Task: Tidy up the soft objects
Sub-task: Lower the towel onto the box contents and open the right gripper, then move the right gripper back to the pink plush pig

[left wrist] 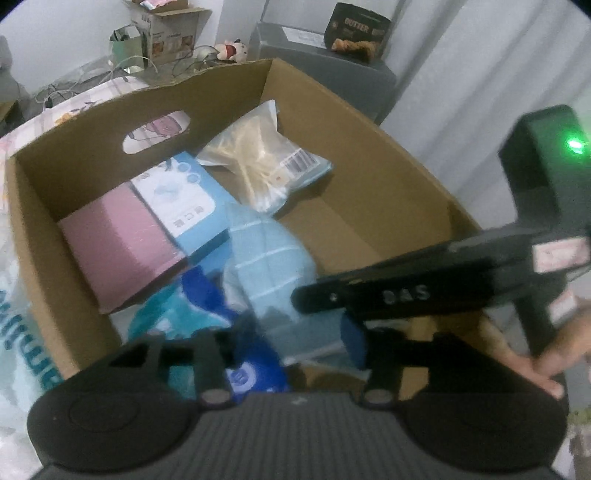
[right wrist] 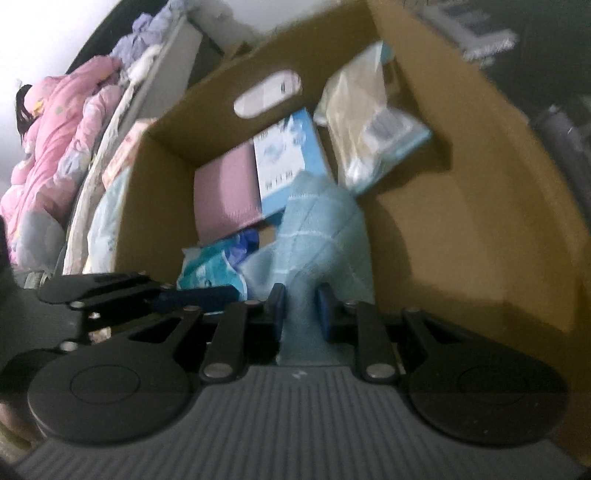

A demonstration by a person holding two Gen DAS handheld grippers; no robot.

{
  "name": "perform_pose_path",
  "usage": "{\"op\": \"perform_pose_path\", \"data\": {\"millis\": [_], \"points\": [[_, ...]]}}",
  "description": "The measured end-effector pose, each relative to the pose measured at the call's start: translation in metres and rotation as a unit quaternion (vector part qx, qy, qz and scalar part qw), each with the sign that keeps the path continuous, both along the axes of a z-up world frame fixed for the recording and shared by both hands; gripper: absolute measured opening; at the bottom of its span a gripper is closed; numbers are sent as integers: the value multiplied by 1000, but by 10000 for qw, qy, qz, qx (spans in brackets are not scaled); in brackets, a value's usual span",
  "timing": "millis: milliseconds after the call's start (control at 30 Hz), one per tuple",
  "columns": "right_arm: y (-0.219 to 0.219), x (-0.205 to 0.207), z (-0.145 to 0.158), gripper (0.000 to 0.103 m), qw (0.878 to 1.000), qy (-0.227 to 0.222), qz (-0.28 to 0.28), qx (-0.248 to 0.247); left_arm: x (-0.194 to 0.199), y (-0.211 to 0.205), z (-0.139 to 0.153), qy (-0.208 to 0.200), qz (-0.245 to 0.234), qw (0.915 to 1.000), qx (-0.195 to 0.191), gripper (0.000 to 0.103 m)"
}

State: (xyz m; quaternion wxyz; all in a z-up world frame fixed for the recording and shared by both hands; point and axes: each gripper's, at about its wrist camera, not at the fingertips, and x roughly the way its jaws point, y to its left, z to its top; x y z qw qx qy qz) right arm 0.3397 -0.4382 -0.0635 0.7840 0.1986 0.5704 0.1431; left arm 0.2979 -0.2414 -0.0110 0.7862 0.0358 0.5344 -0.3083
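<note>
An open cardboard box (left wrist: pixel 332 99) holds a pink box (left wrist: pixel 122 247), a blue-and-white box (left wrist: pixel 184 199), a clear bag of cotton swabs (left wrist: pixel 258 162) and a teal packet (left wrist: pixel 173 317). A light blue striped towel (right wrist: pixel 321 221) lies in the middle of them. My right gripper (right wrist: pixel 301 306) is shut on the towel's near end. In the left wrist view it reaches in from the right (left wrist: pixel 306 295). My left gripper (left wrist: pixel 303 354) hangs over the box's near edge. Its jaws stand apart around the same towel (left wrist: pixel 266 258), and the pads do not press on it.
A pink quilt (right wrist: pixel 55 129) is piled on a bed to the left of the box. Behind the box stand a grey cabinet (left wrist: pixel 288 40) with a dark bag (left wrist: pixel 358 29), a small plush toy (left wrist: pixel 231 50) and clutter. A hand (left wrist: pixel 546 365) holds the right gripper.
</note>
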Motion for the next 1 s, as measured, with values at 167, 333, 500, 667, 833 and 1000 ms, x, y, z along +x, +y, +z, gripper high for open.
{"op": "perform_pose_path", "data": {"millis": [167, 333, 500, 667, 833, 1000], "points": [[4, 3, -5, 18, 9999, 135, -16, -4, -5, 10, 16, -171, 39, 9998, -59, 57], [6, 6, -23, 19, 9989, 439, -172, -83, -10, 23, 31, -310, 195, 9992, -156, 61], [5, 4, -15, 26, 9979, 473, -440, 106, -19, 42, 49, -464, 353, 9978, -314, 65], [3, -8, 11, 40, 9977, 179, -618, 234, -37, 74, 75, -767, 540, 9943, -507, 73], [3, -31, 51, 44, 9961, -303, -756, 331, -66, 122, 101, -1080, 741, 9894, -624, 79], [21, -68, 98, 48, 9913, -953, -677, 606, -105, 187, 120, -1448, 1132, 9808, -649, 87]]}}
